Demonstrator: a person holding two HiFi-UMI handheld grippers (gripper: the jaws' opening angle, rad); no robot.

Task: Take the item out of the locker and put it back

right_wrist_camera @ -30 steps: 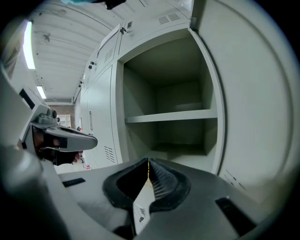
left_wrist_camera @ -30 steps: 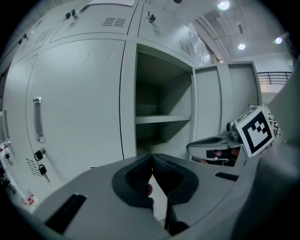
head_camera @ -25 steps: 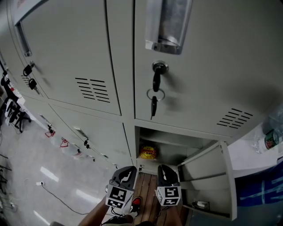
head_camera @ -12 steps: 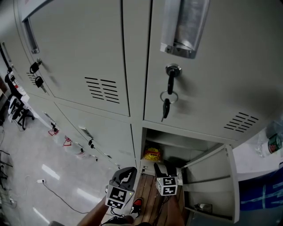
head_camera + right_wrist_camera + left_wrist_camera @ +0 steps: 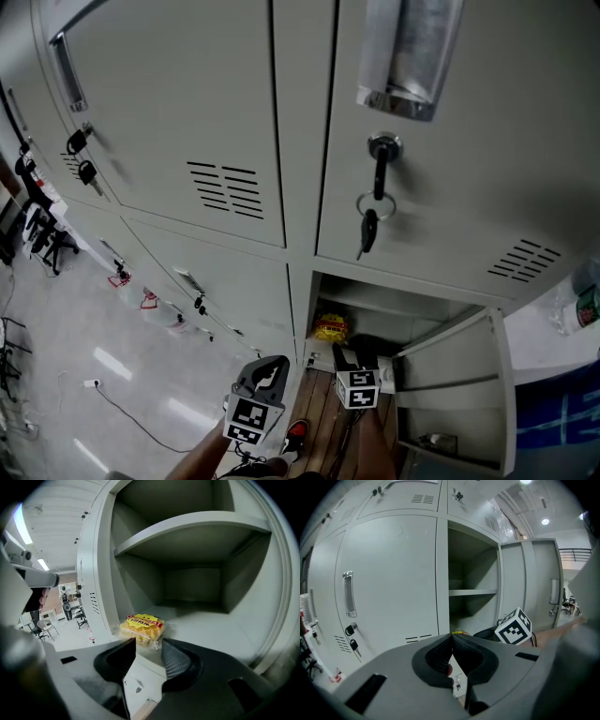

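A yellow snack packet (image 5: 330, 327) lies on the floor of the open bottom locker (image 5: 349, 298), near its front left corner. My right gripper (image 5: 347, 356) points into that opening. In the right gripper view its jaws (image 5: 149, 645) stand open and have just been opening; nothing is between them, and the packet (image 5: 142, 626) lies just beyond the fingertips. My left gripper (image 5: 270, 364) hangs left of the opening, in front of the closed neighbouring door. Its jaws (image 5: 451, 638) are shut with nothing in them.
The locker's door (image 5: 455, 384) is swung open to the right. A shelf (image 5: 187, 527) spans the locker above the packet. Keys (image 5: 372, 225) hang from the door above. Wooden boards (image 5: 323, 422) lie below the opening. A plastic bottle (image 5: 581, 305) stands at the far right.
My right gripper has dropped and moved toward the locker opening, and its jaws have opened. The left gripper has hardly moved. The head view has shifted slightly.
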